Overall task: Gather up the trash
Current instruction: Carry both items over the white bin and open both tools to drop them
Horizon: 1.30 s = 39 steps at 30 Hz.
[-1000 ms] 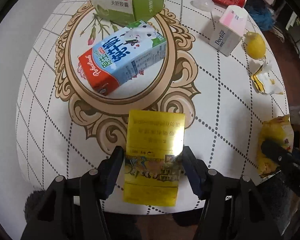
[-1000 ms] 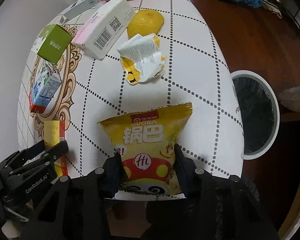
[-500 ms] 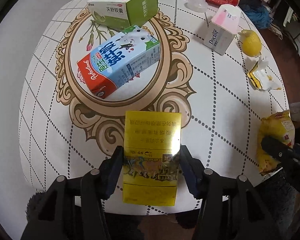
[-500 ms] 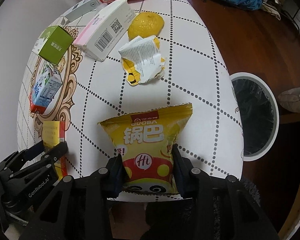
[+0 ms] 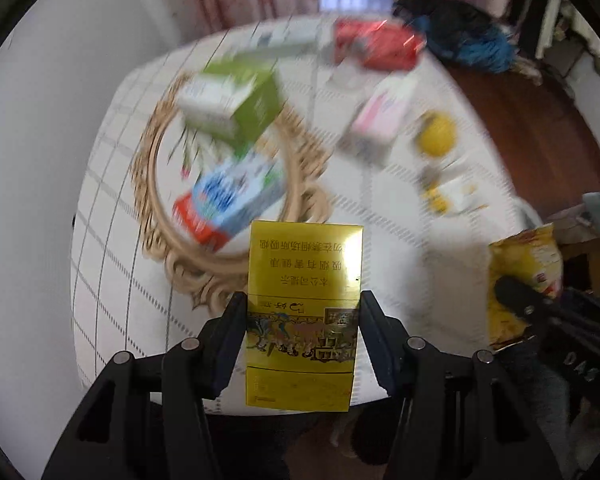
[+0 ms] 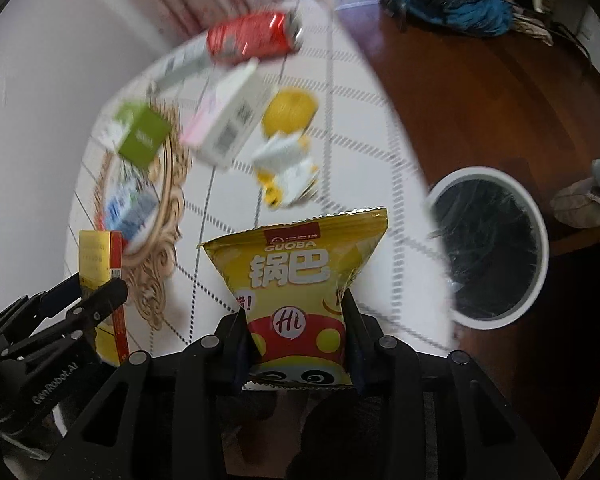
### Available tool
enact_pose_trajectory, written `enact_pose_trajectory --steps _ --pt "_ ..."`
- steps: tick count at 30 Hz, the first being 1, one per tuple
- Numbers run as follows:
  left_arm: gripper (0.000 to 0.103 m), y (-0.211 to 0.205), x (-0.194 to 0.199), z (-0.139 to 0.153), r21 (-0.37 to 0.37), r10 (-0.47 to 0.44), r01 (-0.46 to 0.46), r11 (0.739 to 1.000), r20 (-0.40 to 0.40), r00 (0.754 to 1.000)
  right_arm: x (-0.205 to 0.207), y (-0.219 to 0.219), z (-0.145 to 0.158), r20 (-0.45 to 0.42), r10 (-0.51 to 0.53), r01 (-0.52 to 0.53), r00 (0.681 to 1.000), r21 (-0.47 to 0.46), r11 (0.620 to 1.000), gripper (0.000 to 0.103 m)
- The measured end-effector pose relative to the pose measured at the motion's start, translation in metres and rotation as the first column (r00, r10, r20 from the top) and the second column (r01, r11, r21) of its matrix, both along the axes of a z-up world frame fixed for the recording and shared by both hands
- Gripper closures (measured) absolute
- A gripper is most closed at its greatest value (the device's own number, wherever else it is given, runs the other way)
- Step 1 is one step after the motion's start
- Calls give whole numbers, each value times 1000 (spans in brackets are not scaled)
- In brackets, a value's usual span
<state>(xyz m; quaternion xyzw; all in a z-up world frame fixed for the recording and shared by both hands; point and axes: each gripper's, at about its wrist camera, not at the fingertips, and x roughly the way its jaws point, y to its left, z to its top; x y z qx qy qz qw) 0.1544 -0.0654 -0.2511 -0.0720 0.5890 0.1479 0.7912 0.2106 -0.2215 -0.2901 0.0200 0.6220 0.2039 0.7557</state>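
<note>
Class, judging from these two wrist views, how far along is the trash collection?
Done: nothing visible in the bin. In hand: left gripper grips the yellow box; right gripper grips the snack bag. Left on the table: can, cartons, wrapper.
</note>
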Motion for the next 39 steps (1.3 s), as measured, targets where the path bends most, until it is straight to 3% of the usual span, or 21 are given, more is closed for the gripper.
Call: enact_pose_trajectory --steps 4,10,13,16,22,26,30,32,34,35,37,39 --pt "51 -41 20 43 -31 -76 79 996 94 993 9 -58 32 50 -94 92 994 40 995 63" --pt "51 -104 78 48 -113 -212 229 967 147 966 32 -163 48 78 -261 258 962 47 965 63" --pt "51 -146 112 35 -158 -277 298 941 142 950 49 -206 28 46 -322 321 946 21 947 63" --pt "51 -169 145 3 -219 -320 337 916 107 941 62 -231 2 8 -350 350 937 0 937 63" --pt "50 -207 190 -44 -323 -372 358 876 20 928 92 -263 -64 -85 -401 399 912 -43 916 63" --pt "50 -218 209 -69 -362 -380 343 867 -35 924 102 -271 -98 -136 -432 433 891 -30 901 63" --pt "49 -227 217 -82 -336 -405 360 870 -71 912 108 -279 -122 -158 -454 458 877 -16 889 63" --pt "40 -232 218 -85 -322 -415 371 871 -80 906 113 -280 -131 -169 -463 468 870 -13 884 62" --pt "12 -235 215 -85 -304 -427 385 871 -82 901 115 -282 -137 -180 -467 470 866 -24 882 46" --pt "11 -236 213 -85 -285 -437 398 872 -84 896 115 -282 -139 -178 -471 472 864 -40 881 24" --pt "11 -238 210 -85 -258 -444 409 875 -93 891 114 -283 -138 -165 -472 465 866 -81 882 11" --pt "11 -237 207 -83 -235 -443 412 880 -98 891 113 -283 -136 -145 -471 455 870 -129 881 11"
